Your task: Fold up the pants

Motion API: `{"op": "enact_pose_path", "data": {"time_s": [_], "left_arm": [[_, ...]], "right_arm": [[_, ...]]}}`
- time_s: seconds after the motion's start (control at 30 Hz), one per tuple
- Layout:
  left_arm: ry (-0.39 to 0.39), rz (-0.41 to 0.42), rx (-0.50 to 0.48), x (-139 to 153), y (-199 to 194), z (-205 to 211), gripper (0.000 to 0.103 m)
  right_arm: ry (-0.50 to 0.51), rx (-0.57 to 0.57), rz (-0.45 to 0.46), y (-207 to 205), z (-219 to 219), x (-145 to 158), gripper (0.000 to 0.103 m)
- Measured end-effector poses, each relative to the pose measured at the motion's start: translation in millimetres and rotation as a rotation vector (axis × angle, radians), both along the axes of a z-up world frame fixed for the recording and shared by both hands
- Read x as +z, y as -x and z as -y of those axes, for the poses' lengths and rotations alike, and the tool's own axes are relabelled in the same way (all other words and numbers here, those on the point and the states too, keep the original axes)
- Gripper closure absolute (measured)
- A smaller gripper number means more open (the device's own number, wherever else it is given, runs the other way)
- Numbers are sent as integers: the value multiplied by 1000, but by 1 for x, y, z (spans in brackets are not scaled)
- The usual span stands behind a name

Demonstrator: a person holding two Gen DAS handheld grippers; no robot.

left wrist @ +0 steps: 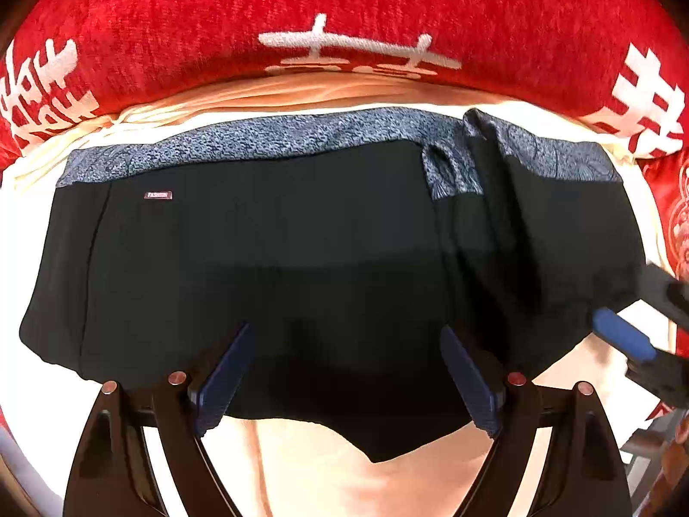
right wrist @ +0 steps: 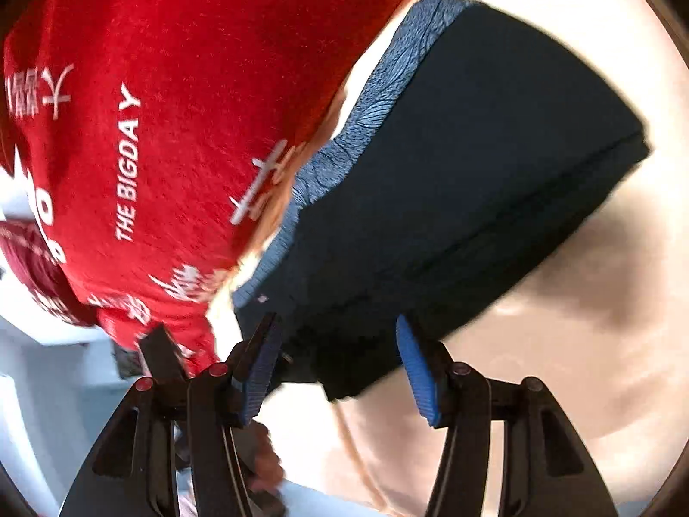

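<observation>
Left wrist view: black pants folded into a compact stack ahead of spread left gripper; right gripper likewise spread; only tidying judged left.

Each hand-held gripper, left and right, has glossy black triangular arms, ribbed blue finger pads (slightly darker on the left), and round reddish-silver pivot screws.
</observation>
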State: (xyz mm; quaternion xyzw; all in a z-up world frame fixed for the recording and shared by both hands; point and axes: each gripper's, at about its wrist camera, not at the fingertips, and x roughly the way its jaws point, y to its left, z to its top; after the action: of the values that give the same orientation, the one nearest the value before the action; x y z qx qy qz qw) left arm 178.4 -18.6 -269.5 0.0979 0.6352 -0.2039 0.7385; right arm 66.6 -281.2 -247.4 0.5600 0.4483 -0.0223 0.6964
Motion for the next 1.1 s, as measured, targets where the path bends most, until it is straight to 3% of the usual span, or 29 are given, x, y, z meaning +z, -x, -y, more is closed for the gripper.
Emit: {"op": "enact_pose_path", "data": {"time_s": [0.27,0.33,0.37,0.53,0.73,0.83,0.87,0.97,1.03,1.1], "left_arm": [[-20,-1,-4,-8,-3,15,15],[-28,2,1,-10,-2,17,15],[-28,6,8,-7,-3,13,15],[-42,49,29,5,-9,-6,15],[-77,47,47,0,-13,-6,15],[-71,70,26,18,-4,-8,15],[-67,69,20,21,-4,-4,15],[-32,74,17,38,-5,10,15],[-10,86,12,46,-7,22,15],[12,89,6,53,-10,39,15]], "right_arm": [[-158,-139,-43,-7,11,-42,46],[-149,-158,-67,-7,16,-43,76],[-131,-150,-82,-8,18,-41,98],[-19,-11,-19,-16,-1,-5,98],[-52,-1,-128,-9,-22,-49,99],[-12,76,-123,-12,-18,-36,96],[26,146,-126,-16,-19,-26,89],[140,339,-100,-18,-14,13,52],[229,372,-16,-14,7,46,51],[334,321,16,-12,42,67,50]]}}
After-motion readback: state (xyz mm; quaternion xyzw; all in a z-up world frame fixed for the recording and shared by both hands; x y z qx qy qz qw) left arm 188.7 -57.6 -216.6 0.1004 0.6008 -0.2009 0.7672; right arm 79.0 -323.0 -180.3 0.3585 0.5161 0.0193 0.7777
